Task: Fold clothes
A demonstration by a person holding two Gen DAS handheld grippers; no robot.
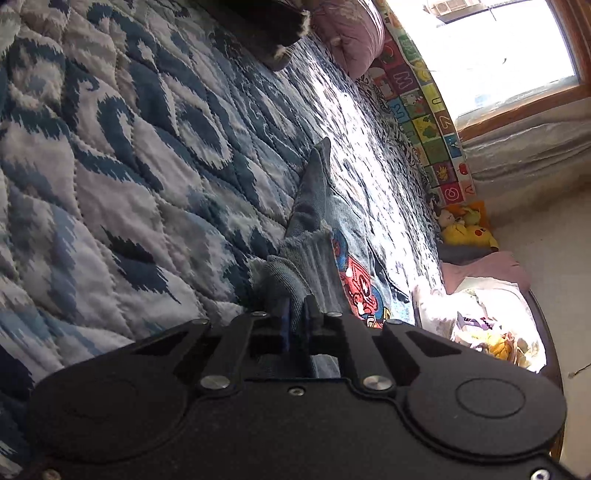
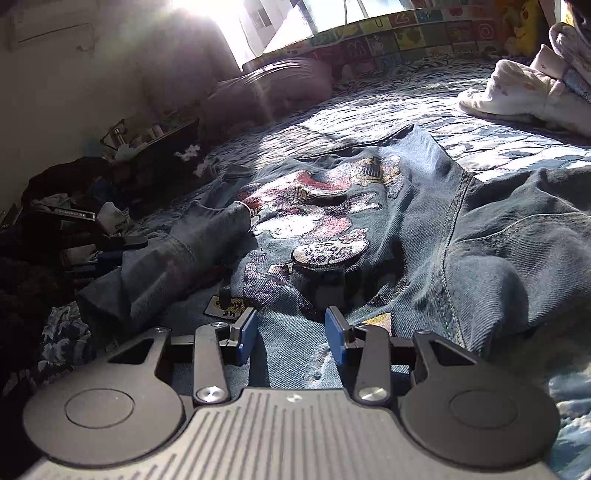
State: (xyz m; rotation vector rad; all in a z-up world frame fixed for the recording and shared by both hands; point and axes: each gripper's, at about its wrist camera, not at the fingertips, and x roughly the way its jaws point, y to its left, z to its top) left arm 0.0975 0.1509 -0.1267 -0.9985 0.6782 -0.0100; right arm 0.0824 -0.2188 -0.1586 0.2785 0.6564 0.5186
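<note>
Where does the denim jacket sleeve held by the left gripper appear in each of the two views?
Left wrist view: the sleeve runs from the lower centre upward, clamped in the left gripper.
Right wrist view: it lies at centre-left, beside the jacket's patches; the right gripper is open.
Shared landmark: the alphabet play mat.

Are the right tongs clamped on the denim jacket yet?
No, the right tongs stand open, their blue pads apart over the denim jacket with nothing pinched between them.

Denim jacket [image 2: 369,229] sleeve end, off-frame right.
</note>
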